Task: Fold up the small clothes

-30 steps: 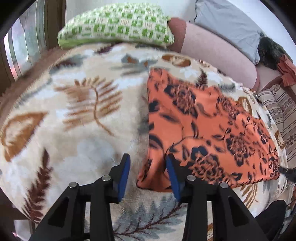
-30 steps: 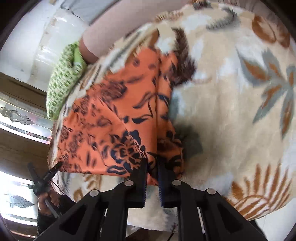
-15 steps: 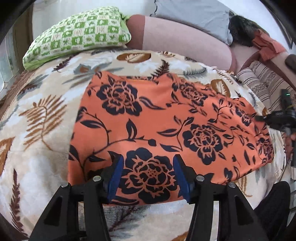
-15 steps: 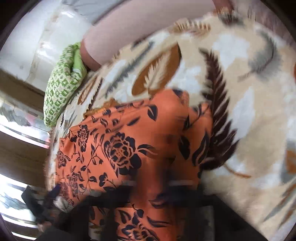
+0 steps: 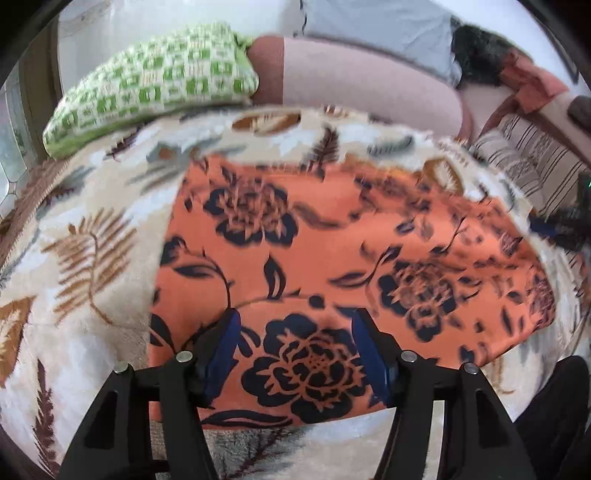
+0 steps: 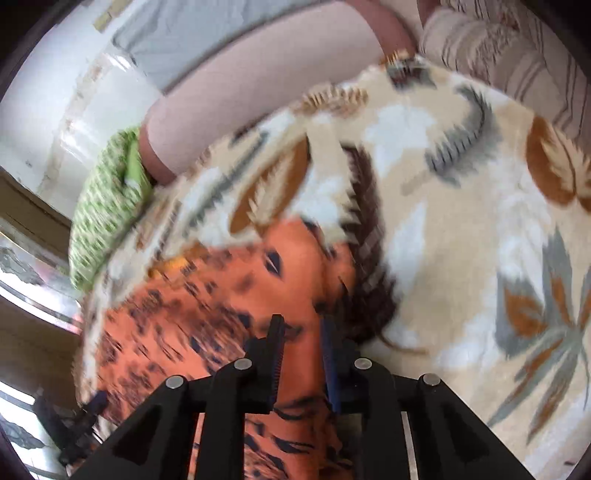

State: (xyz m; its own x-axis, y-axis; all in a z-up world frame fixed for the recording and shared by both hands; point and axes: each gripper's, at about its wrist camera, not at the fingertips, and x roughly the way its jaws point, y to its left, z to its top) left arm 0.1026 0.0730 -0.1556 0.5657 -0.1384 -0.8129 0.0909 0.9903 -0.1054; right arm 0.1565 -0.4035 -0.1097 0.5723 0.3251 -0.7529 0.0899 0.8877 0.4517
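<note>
An orange cloth with dark blue flowers (image 5: 332,258) lies spread flat on a cream blanket with a leaf print (image 5: 85,251). My left gripper (image 5: 293,347) is open and empty, with its fingers wide apart over the cloth's near edge. The cloth also shows in the right wrist view (image 6: 221,314), blurred. My right gripper (image 6: 301,343) hovers over the cloth's right edge with a narrow gap between its fingers and nothing clearly held between them. The right gripper shows as a dark blur at the far right of the left wrist view (image 5: 561,229).
A green checked pillow (image 5: 155,81) lies at the back left. A pink bolster (image 5: 362,77) and a grey cushion (image 5: 373,22) line the back. Striped fabric (image 5: 524,158) lies at the right. A wooden window frame (image 6: 33,236) stands at the left.
The cloth, narrow and folded a second ago, now lies spread wide. My right gripper, which was shut on the cloth's edge, has let go and moved along the right side. My left fingers have opened wider.
</note>
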